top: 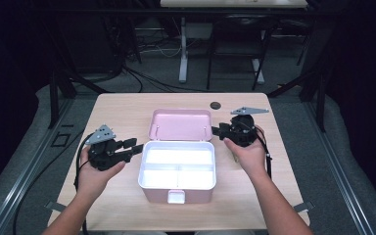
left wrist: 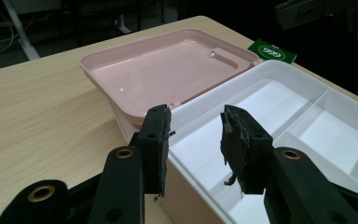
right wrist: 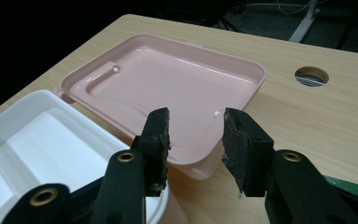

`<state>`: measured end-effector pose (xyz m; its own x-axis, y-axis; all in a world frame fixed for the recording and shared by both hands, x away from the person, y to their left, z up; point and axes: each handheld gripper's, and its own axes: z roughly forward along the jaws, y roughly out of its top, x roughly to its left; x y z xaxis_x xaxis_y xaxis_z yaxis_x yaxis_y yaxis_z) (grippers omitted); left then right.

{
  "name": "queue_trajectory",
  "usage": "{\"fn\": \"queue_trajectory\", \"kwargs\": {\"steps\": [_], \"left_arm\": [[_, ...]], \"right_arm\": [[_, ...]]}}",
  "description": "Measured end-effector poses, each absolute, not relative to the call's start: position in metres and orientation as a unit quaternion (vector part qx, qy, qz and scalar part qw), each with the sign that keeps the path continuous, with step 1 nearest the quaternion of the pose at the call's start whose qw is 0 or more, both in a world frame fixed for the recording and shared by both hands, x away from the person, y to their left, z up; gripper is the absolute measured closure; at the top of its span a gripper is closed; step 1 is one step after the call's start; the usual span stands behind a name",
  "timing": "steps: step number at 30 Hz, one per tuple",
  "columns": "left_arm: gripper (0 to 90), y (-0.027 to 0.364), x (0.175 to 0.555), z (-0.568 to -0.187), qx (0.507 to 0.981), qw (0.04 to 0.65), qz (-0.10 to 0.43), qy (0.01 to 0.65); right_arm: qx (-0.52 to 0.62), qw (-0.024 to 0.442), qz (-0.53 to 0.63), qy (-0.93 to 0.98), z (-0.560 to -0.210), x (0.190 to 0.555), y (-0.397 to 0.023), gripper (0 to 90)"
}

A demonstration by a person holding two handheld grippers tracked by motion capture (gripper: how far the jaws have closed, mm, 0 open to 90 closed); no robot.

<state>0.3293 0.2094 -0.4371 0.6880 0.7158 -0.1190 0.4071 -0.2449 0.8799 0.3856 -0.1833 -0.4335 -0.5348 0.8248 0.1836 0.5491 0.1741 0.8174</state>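
Two grippers flank the box [top: 177, 171] from where I sit: my left gripper [top: 133, 149] hangs just off its left wall, my right gripper [top: 217, 130] sits near the right rear corner, where the pink lid [top: 181, 124] lies flung back behind the white tray [top: 177, 169]. Both sets of jaws stand partly apart with nothing between them, a moderate gap on each. In the left gripper view the fingers [left wrist: 157, 140] straddle the white rim [left wrist: 200, 105] of the tray's near corner from above; I cannot tell whether they touch it. Past the tips the divided tray opens out bare, and beyond that the lid's shallow inside [left wrist: 168, 74] is also bare. A green card [left wrist: 272, 50] lies on the table just past the far edge of the tray, beside the lid's corner. In the right gripper view the fingers [right wrist: 242, 140] line up over the lid's near edge [right wrist: 200, 163], with the lid's rim running away ahead and the tray off to the left of the tips. To the right of the tips lies open wood, broken by a round hole [right wrist: 311, 76] in the table [top: 117, 107]. In the high view the tabletop gives free room left of the box, in front of it, and along the right side under my hand [top: 247, 154].
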Motion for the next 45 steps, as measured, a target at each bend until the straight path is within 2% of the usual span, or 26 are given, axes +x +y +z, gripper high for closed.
{"fn": "queue_trajectory", "kwargs": {"steps": [9,15,26,35,36,45], "left_arm": [[58.9,0.204,0.332,-0.430,0.782,0.485,0.159,0.359],[57.6,0.201,0.334,-0.428,0.787,0.475,0.160,0.359],[56.5,0.195,0.337,-0.421,0.799,0.462,0.158,0.351],[52.7,0.189,0.342,-0.415,0.809,0.453,0.128,0.351],[52.7,0.188,0.342,-0.414,0.811,0.452,0.126,0.349],[55.9,0.180,0.348,-0.411,0.835,0.424,0.122,0.328]], "right_arm": [[0.444,0.178,0.465,0.745,-0.433,0.352,-0.192,53.8],[0.439,0.172,0.464,0.750,-0.439,0.341,-0.195,52.2],[0.434,0.171,0.474,0.747,-0.446,0.328,-0.199,51.4],[0.430,0.167,0.481,0.746,-0.450,0.318,-0.199,49.7],[0.434,0.177,0.473,0.746,-0.450,0.317,-0.198,48.9],[0.422,0.169,0.466,0.759,-0.453,0.313,-0.194,45.4]]}}
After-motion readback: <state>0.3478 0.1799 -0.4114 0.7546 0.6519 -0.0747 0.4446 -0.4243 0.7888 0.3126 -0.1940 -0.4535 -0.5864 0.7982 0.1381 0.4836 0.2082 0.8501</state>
